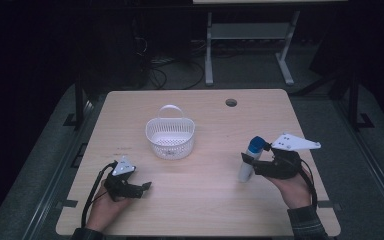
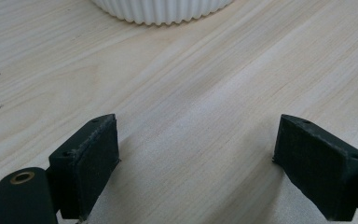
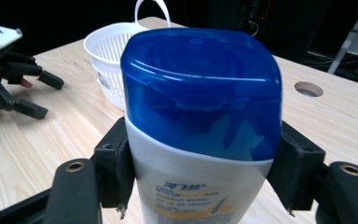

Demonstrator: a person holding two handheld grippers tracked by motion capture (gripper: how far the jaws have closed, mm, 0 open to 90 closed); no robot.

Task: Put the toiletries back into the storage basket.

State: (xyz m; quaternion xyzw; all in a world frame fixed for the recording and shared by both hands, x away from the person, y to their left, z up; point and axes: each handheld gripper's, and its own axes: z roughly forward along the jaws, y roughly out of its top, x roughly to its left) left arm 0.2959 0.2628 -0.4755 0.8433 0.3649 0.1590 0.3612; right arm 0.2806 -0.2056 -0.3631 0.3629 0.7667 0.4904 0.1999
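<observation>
- A light wooden table stood in a dark room, with a round cable hole near its far edge.
- A white slotted basket with an upright loop handle sat on the table a little left of centre, toward the far half.
- The person's right hand came in from the near right corner and held the right gripper, which carried a grey three-cornered plate on top.
- That gripper's jaws were closed on a white bottle with a blue cap, squeezing it from both sides just below the cap.
- The bottle stood roughly upright at the right side of the table, well apart from the basket; whether its base touched the wood could not be told.
- In the right gripper view the blue cap sat between the two black pads, with yellow and blue print lower on the white body, and the basket lay beyond it.
- The left hand held the left gripper low over the near left part of the table.
- Its jaws stood wide apart with nothing between them, only bare wood under them in the left gripper view, and the basket's ribbed wall farther ahead.
- A black cable trailed from the left gripper toward the near edge.
</observation>
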